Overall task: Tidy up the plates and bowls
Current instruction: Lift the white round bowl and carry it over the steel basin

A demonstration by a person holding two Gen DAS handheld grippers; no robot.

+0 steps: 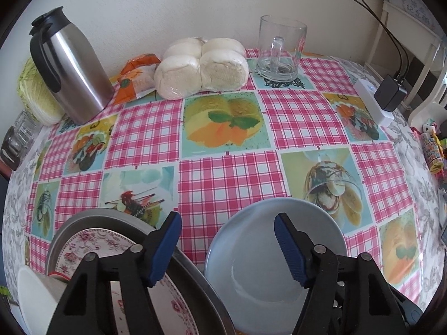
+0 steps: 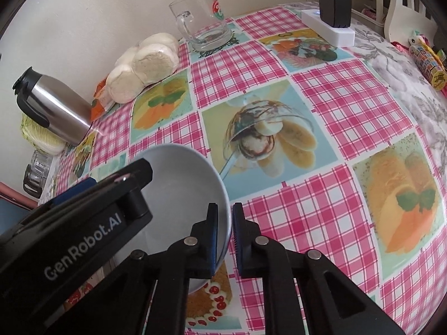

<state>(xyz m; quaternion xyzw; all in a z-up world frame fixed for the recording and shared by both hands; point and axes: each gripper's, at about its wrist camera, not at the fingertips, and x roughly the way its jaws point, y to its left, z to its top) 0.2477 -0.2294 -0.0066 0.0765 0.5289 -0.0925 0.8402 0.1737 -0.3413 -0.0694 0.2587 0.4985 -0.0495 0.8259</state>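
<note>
A pale blue bowl (image 1: 268, 254) sits low on the checked tablecloth; it also shows in the right wrist view (image 2: 178, 184). My right gripper (image 2: 225, 234) is shut on the bowl's right rim, one pad inside and one outside. My left gripper (image 1: 227, 247) is open and empty, above the gap between the bowl and a metal tray (image 1: 92, 217). The tray holds a floral plate (image 1: 97, 240) and a white dish (image 1: 33, 290). The left gripper's body (image 2: 69, 223) hides part of the bowl in the right wrist view.
At the back stand a steel thermos (image 1: 67, 64), a cabbage (image 1: 36, 97), wrapped buns (image 1: 201, 67), an orange packet (image 1: 134, 78) and a glass mug (image 1: 279, 47). A white power strip with a black adapter (image 1: 382, 97) lies at the right. A white chair (image 1: 424, 64) stands beyond.
</note>
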